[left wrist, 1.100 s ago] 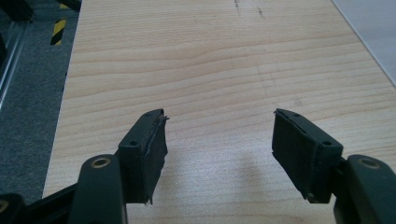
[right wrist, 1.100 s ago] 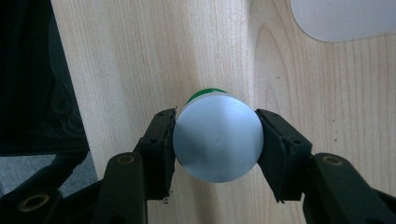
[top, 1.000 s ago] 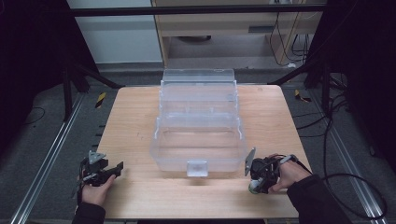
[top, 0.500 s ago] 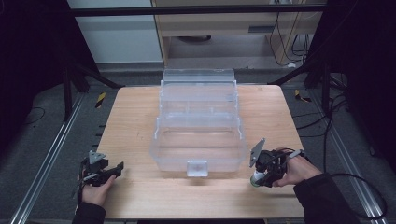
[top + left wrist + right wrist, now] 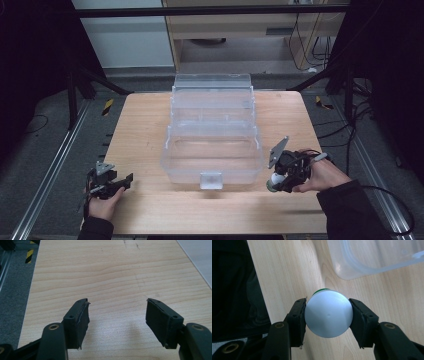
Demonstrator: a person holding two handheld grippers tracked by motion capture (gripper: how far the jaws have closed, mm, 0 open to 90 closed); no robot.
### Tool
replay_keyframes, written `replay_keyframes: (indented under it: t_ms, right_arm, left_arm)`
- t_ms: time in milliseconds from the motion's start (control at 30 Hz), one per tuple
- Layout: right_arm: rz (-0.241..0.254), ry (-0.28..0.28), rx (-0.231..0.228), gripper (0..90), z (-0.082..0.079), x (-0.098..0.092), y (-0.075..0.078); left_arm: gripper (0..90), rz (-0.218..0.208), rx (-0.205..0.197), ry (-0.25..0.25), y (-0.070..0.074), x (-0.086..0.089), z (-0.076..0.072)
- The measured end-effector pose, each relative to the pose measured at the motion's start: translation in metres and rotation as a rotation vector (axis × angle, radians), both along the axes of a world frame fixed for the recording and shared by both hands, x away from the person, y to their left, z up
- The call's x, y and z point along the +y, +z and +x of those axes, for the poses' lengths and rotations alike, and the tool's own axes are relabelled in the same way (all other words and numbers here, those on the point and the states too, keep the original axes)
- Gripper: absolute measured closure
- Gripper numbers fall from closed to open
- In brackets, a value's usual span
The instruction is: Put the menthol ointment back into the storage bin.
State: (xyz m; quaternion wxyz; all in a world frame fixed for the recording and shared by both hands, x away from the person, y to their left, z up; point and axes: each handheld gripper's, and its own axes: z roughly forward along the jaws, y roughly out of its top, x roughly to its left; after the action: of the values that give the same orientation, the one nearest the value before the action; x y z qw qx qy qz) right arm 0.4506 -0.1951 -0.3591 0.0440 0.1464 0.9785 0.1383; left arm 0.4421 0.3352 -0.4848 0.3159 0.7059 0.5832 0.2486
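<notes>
A clear plastic box (image 5: 212, 145) with stepped open tiers sits in the middle of the wooden tabletop (image 5: 150, 125), its latch tab facing the person.

The right hand-held gripper (image 5: 280, 177) is at the near right of the tabletop, just beside the box's front right corner but not touching it. Its jaws are clamped on a small white bottle (image 5: 328, 315) with a green rim peeking out behind its rounded white end. In the right gripper view the bottle fills the gap between both black pads, and a rounded corner of the clear box (image 5: 372, 260) lies beyond it on the wood. The right hand (image 5: 322, 175) wraps the gripper from the outside, with a dark sleeve (image 5: 350, 210) trailing back to the near edge.

Compared with a second ago, the right hand-held gripper has moved outward, away from the box front and a little toward the right edge, carrying the bottle with it; half a second ago it was already partway along.

The left hand-held gripper (image 5: 117, 182) has not moved: it rests at the near left corner in the left hand (image 5: 102, 202), well apart from the box. Its jaws stand wide apart over bare wood (image 5: 112, 285), with nothing between them.
</notes>
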Motion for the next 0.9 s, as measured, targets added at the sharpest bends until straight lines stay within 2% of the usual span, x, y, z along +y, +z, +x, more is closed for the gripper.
replay_keyframes:
  t_ms: [233,367,500,900]
  right_arm:
    - [0.018,-0.002,-0.008,50.3,0.004,0.007,0.019]
    - [0.037,0.011,-0.011,50.3,0.006,0.01,0.026]
    - [0.036,0.008,-0.016,50.3,0.008,0.013,0.03]
    - [0.055,0.006,-0.034,50.3,0.023,0.03,0.05]
  left_arm:
    - [34.6,0.004,0.0,-0.001,0.0,0.0,0.001]
    - [34.6,0.003,0.002,-0.004,0.0,-0.001,0.001]
    - [34.6,0.004,0.002,-0.009,-0.001,-0.001,0.001]
    - [34.6,0.008,0.002,-0.017,0.0,-0.002,0.001]
